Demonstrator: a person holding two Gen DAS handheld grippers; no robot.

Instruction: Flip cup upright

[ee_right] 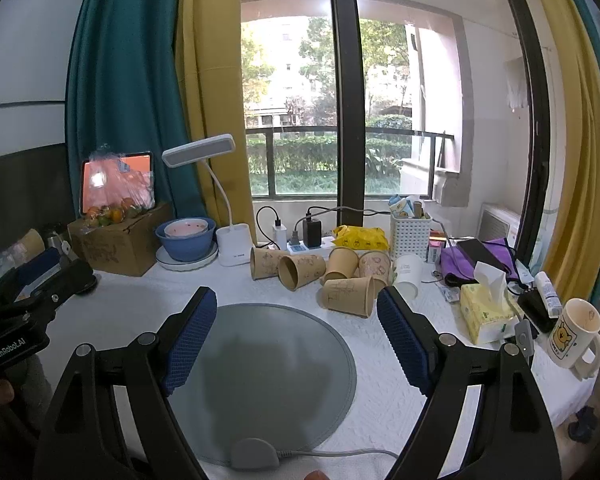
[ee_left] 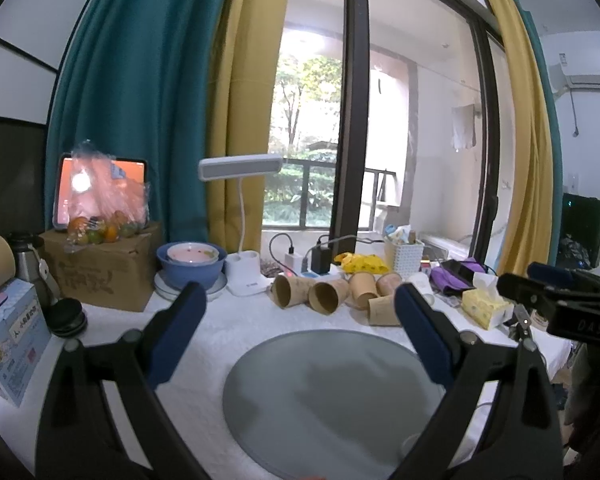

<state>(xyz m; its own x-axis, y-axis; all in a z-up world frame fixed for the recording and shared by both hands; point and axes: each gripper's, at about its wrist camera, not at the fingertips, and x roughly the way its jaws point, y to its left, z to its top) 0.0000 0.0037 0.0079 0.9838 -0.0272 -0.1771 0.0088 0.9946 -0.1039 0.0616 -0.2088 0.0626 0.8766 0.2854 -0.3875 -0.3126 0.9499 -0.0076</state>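
Several brown paper cups lie on their sides on the white tablecloth beyond a round grey mat (ee_right: 268, 364). The nearest cup (ee_right: 348, 295) lies with its mouth to the right; another cup (ee_right: 300, 271) has its mouth facing me. A white paper cup (ee_right: 407, 273) lies at the right of the group. The cups also show in the left wrist view (ee_left: 327, 295). My right gripper (ee_right: 296, 340) is open and empty above the mat. My left gripper (ee_left: 300, 328) is open and empty above the same mat (ee_left: 332, 396).
A blue bowl (ee_right: 186, 240), a white desk lamp (ee_right: 233, 242) and a power strip (ee_right: 308, 242) stand behind the cups. A cardboard box (ee_right: 118, 244) is at the left. A tissue pack (ee_right: 486, 312) and a bear mug (ee_right: 576, 334) are at the right.
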